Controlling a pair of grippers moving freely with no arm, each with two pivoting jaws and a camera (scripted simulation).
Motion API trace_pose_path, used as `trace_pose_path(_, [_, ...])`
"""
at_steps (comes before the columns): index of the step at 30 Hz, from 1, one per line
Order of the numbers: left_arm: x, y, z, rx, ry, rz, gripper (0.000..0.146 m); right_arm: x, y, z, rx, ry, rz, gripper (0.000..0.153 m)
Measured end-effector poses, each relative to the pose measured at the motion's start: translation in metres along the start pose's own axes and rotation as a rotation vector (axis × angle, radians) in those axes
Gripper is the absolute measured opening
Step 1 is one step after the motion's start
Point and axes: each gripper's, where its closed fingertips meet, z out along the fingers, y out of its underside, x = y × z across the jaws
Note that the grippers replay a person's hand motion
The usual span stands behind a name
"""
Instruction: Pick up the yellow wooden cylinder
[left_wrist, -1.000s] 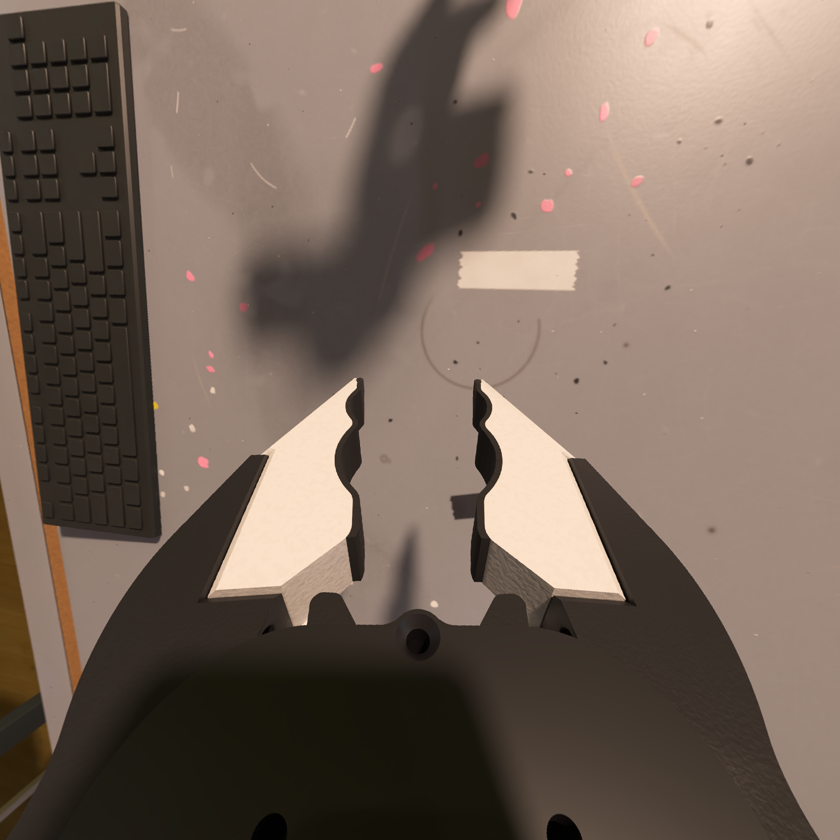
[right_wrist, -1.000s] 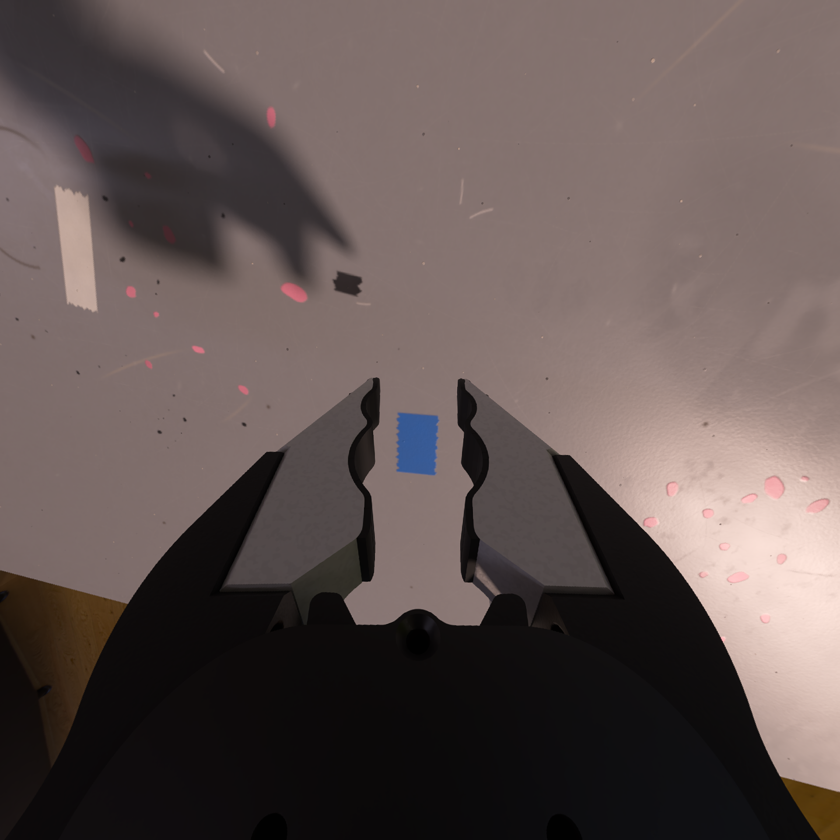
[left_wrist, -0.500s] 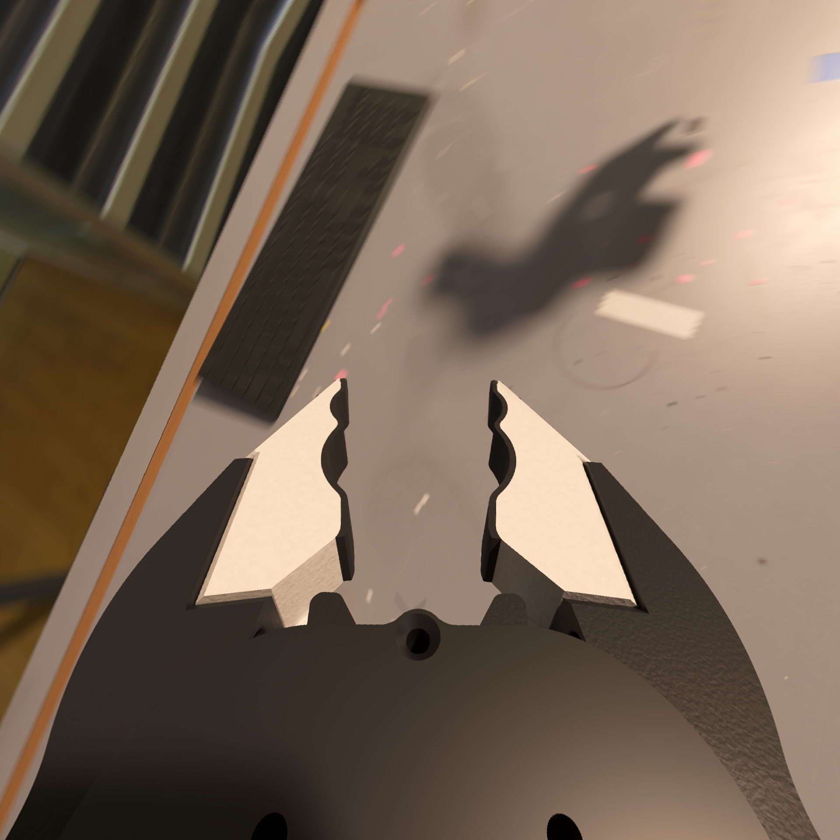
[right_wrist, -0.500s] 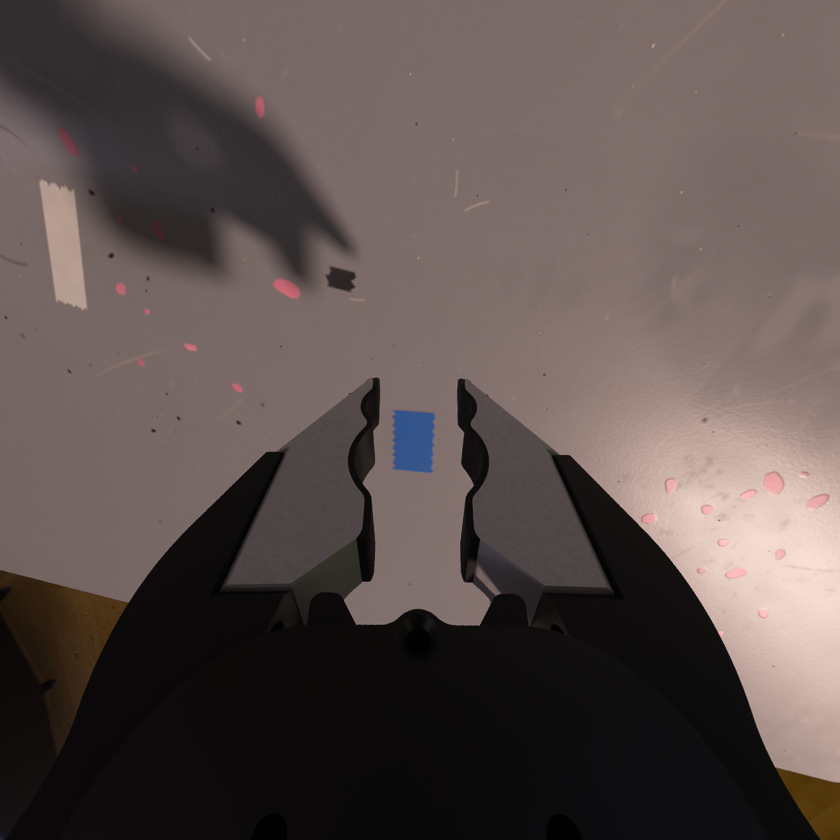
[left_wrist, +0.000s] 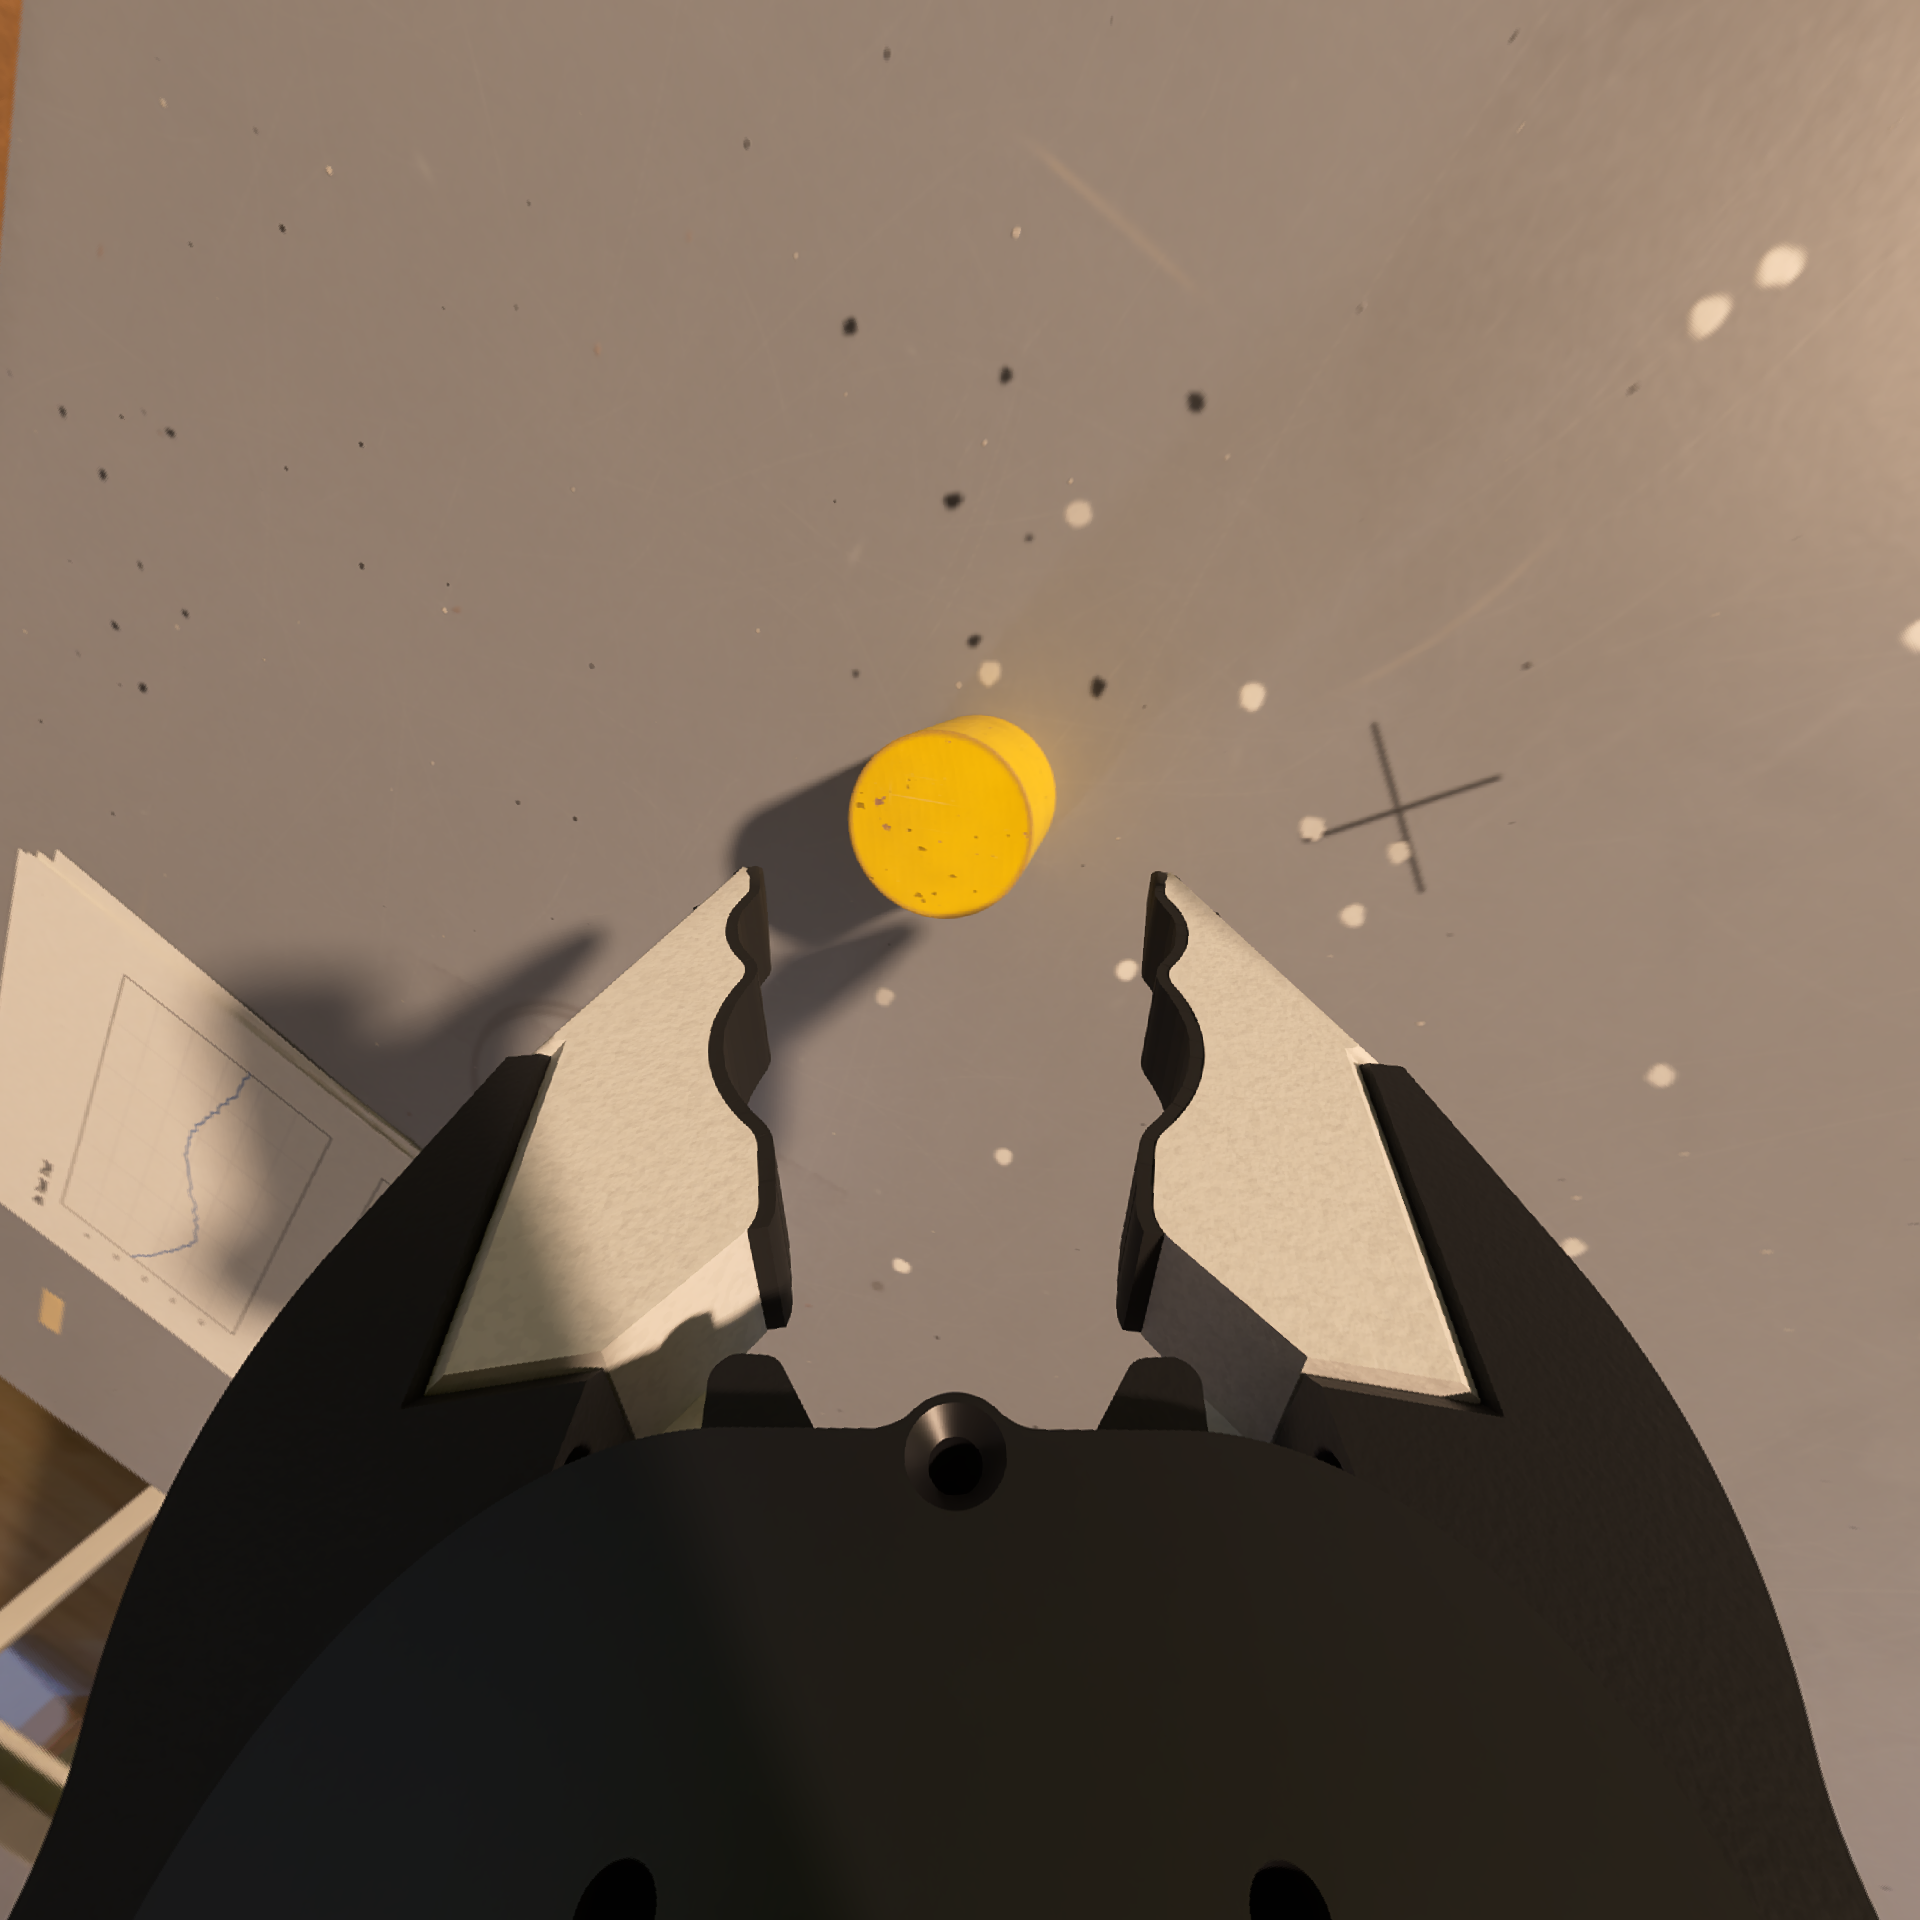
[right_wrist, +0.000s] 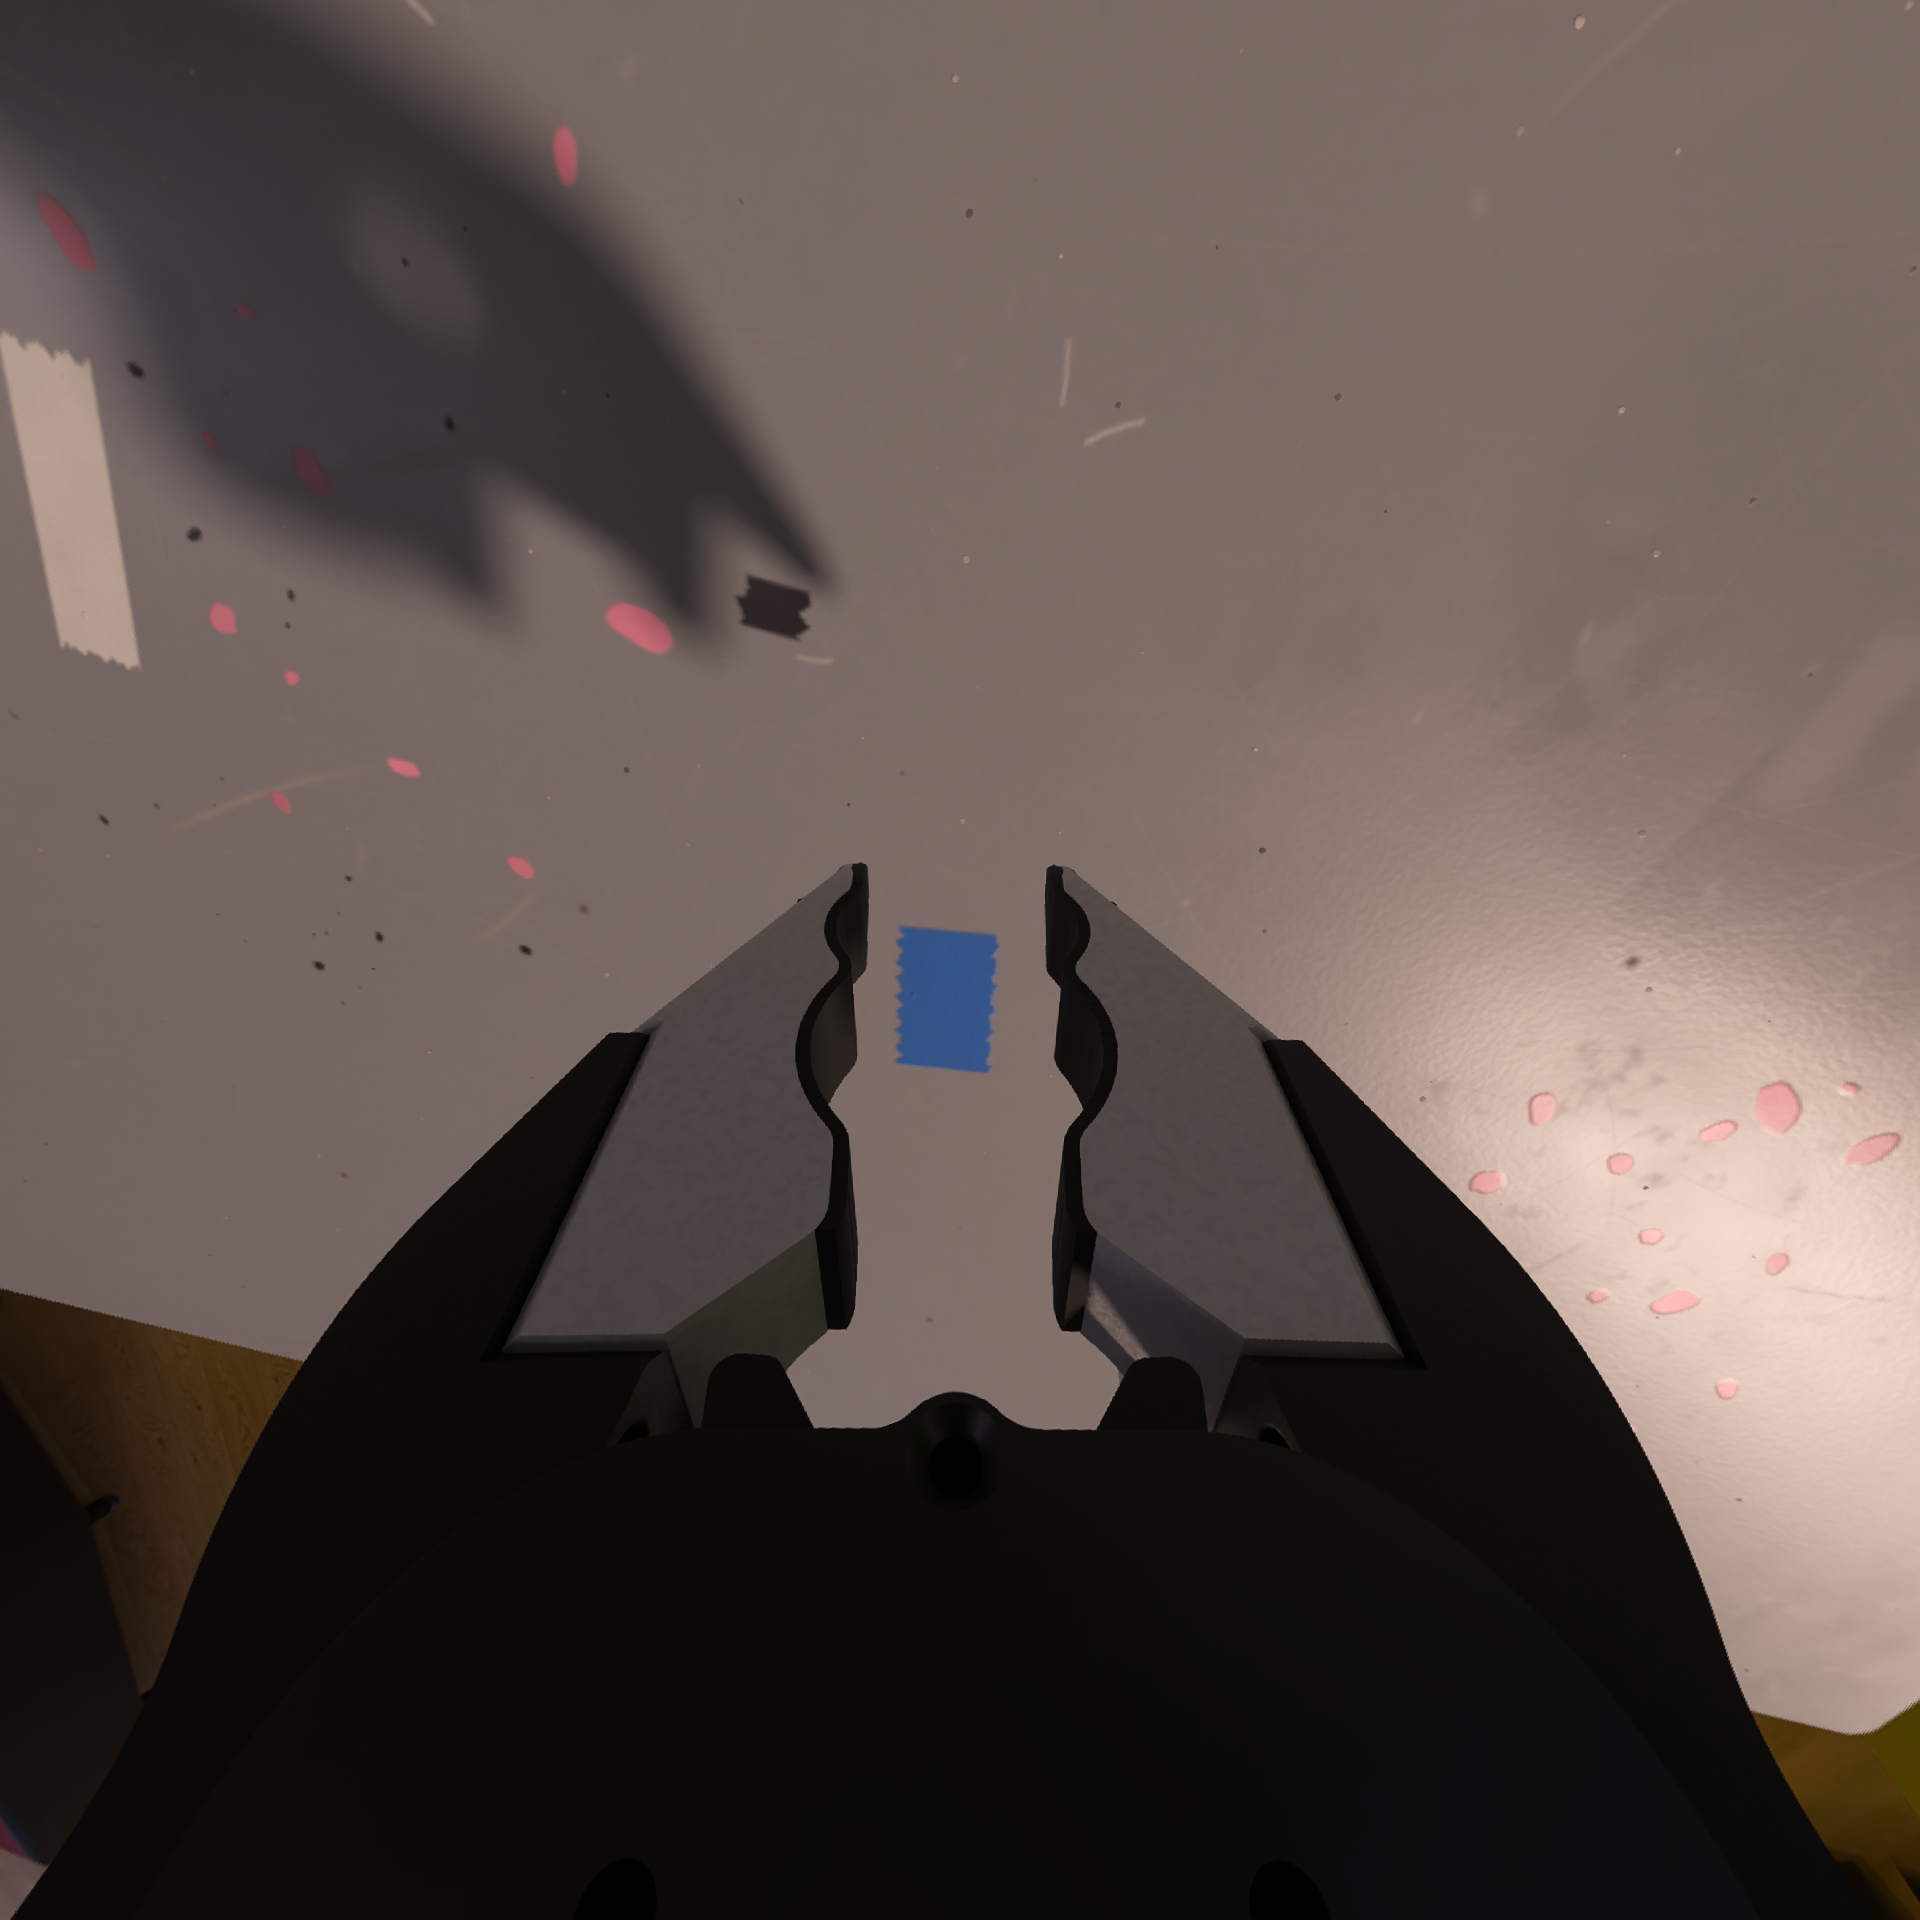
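Note:
The yellow wooden cylinder (left_wrist: 951, 816) stands upright on the grey table in the left wrist view, its round top facing me. My left gripper (left_wrist: 954, 878) hovers above it, open wide and empty, with the cylinder just beyond the fingertips and centred between them. My right gripper (right_wrist: 954, 871) is open and empty above another part of the table. A flat blue piece of tape (right_wrist: 945, 1000) shows between its fingers. The cylinder is not in the right wrist view.
A stack of paper sheets (left_wrist: 156, 1122) with a line chart lies at the left, near the table edge. A pencilled cross mark (left_wrist: 1397, 805) is right of the cylinder. In the right wrist view are white tape (right_wrist: 68, 499), black tape (right_wrist: 774, 606) and pink paint flecks.
My left gripper has swung far across the table: the keyboard and white tape left its view, the cylinder and papers came in. Its jaws opened wider. The right gripper drifted only slightly.

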Motion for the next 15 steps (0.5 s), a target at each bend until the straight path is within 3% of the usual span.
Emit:
trace_pose_path(10, [-0.004,0.006,0.028,-0.115,-0.007,0.072,0.067,0.001,0.000,0.003,-0.018,0.001,-0.016,0.034])
trace_pose_path(13, [-0.006,0.007,0.030,-0.141,-0.060,0.119,0.047,0.001,0.000,0.004,-0.029,0.003,-0.020,0.034])
trace_pose_path(15, [-0.003,0.006,0.029,-0.142,-0.055,0.118,0.043,0.001,0.000,0.005,-0.033,0.003,-0.023,0.034])
